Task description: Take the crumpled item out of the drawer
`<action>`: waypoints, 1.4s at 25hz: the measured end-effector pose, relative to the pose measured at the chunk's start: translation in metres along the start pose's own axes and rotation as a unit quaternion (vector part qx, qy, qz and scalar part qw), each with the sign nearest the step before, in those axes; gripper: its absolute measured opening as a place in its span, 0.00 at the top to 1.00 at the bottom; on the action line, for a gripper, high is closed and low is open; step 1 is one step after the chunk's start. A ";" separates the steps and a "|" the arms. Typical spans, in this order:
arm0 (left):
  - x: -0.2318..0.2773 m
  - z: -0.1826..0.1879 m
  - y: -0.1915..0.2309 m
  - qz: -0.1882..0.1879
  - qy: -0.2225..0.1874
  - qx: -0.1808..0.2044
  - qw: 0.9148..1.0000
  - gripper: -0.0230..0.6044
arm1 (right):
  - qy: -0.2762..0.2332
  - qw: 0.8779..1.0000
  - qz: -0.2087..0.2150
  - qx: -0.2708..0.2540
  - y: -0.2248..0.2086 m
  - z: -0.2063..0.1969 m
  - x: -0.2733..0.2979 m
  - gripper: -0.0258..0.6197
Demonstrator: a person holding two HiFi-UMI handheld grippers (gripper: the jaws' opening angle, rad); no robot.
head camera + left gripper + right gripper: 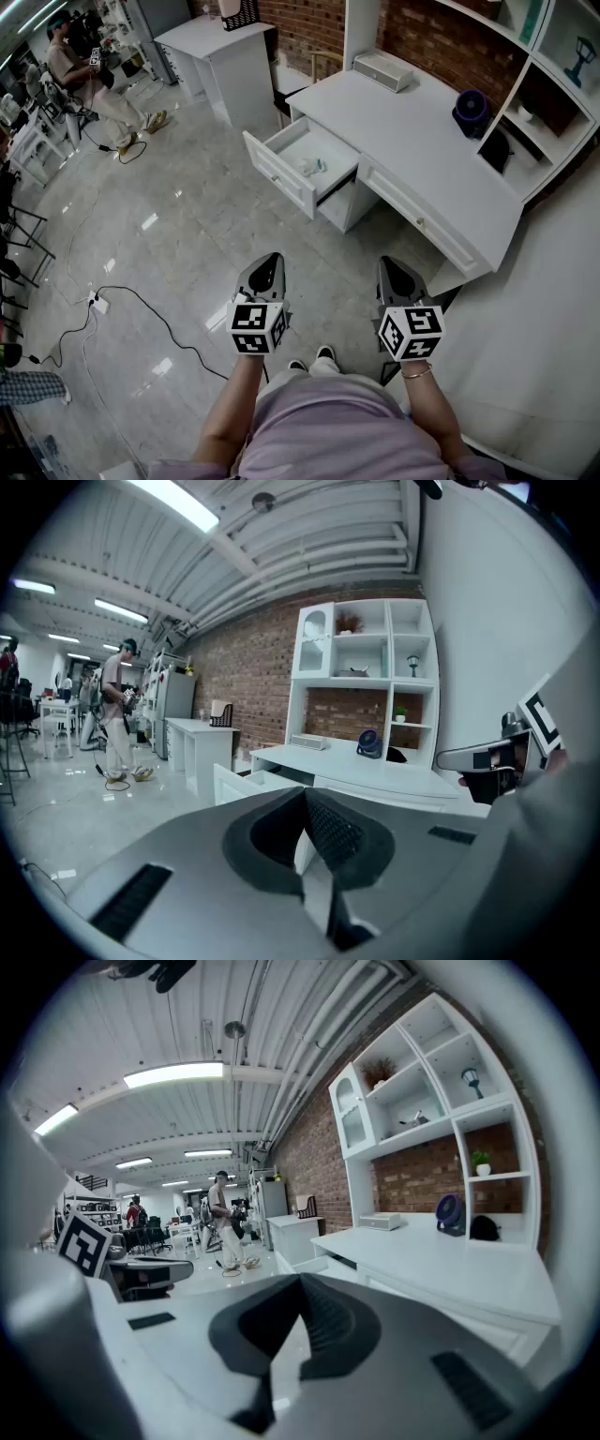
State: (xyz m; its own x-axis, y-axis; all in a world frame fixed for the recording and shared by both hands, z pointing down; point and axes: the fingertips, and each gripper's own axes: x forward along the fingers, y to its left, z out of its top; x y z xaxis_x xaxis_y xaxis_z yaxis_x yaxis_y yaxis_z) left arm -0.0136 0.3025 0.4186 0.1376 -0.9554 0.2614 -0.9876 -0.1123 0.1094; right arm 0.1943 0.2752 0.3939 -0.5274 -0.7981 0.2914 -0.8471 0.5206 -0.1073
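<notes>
While I look down through the head view, the open drawer (281, 174) sits at twelve o'clock with the crumpled item (311, 167) lying inside, well apart from my left gripper (270, 258) at seven o'clock and right gripper (389, 264) at five. Through the left gripper view I see its jaws pressed together on nothing, the drawer just beyond their tips; through the right gripper view those jaws are likewise closed and empty, the white desk (441, 1279) at four o'clock

The crumpled item (311, 167) lies in the drawer (277, 174), pulled out from the desk (412, 131).
</notes>
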 end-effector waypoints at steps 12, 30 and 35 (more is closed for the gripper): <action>0.002 0.013 -0.013 -0.002 -0.016 -0.011 1.000 0.94 | -0.017 1.000 0.004 0.018 -0.010 0.002 -0.005 0.96; 0.080 0.032 0.020 -0.021 -0.014 -0.012 1.000 0.67 | -0.009 0.999 -0.007 0.038 -0.034 0.011 0.064 0.96; 0.128 0.046 0.055 -0.023 -0.016 -0.012 1.000 0.65 | -0.013 0.999 -0.012 0.039 -0.037 0.029 0.116 0.96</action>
State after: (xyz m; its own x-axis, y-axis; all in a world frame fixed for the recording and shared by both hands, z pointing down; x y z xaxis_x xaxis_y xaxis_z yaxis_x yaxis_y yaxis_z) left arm -0.0541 0.1615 0.4138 0.1802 -0.9577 0.2245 -0.9781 -0.1503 0.1442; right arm 0.1625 0.1546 0.4045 -0.5081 -0.8178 0.2703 -0.8612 0.4775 -0.1741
